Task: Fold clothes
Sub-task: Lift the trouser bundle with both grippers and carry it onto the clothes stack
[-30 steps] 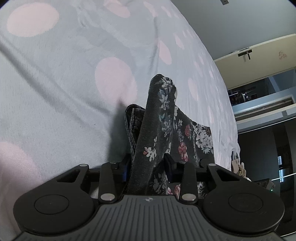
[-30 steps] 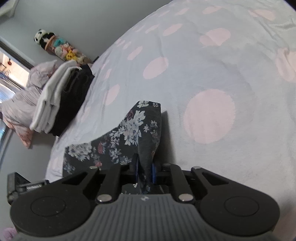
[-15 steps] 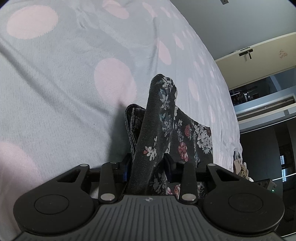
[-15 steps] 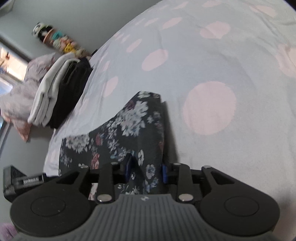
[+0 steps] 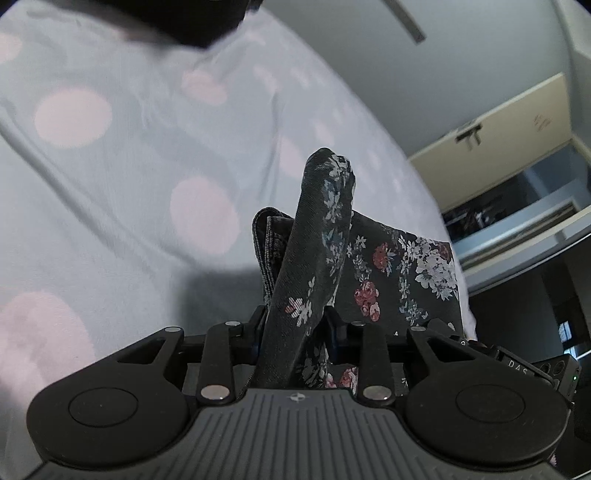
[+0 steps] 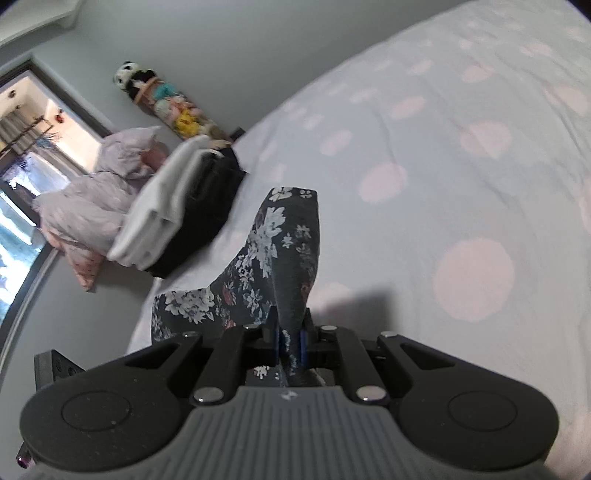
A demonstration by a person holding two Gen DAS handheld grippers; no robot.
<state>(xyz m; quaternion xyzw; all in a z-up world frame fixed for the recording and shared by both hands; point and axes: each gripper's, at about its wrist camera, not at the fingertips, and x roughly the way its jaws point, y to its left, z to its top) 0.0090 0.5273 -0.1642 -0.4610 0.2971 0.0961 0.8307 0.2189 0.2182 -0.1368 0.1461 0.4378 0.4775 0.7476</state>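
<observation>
A dark floral garment (image 5: 384, 266) lies partly on the pale blue bed sheet with pink dots (image 5: 110, 177). My left gripper (image 5: 295, 325) is shut on a bunched fold of it that stands up between the jaws. The garment also shows in the right wrist view (image 6: 273, 258), where my right gripper (image 6: 291, 336) is shut on another edge, lifted off the sheet (image 6: 461, 184). The rest of the cloth hangs down toward the bed's edge.
A stack of folded white and black clothes (image 6: 177, 218) sits at the far end of the bed, with pale pillows (image 6: 92, 206) and plush toys (image 6: 162, 96) behind. A doorway and cabinet (image 5: 517, 166) stand to the right. A dark object (image 5: 192, 18) lies at the top.
Both grippers have risen and tilted back with the garment, so more of the room shows. The right gripper, briefly wider half a second ago, is shut tight on the cloth again.
</observation>
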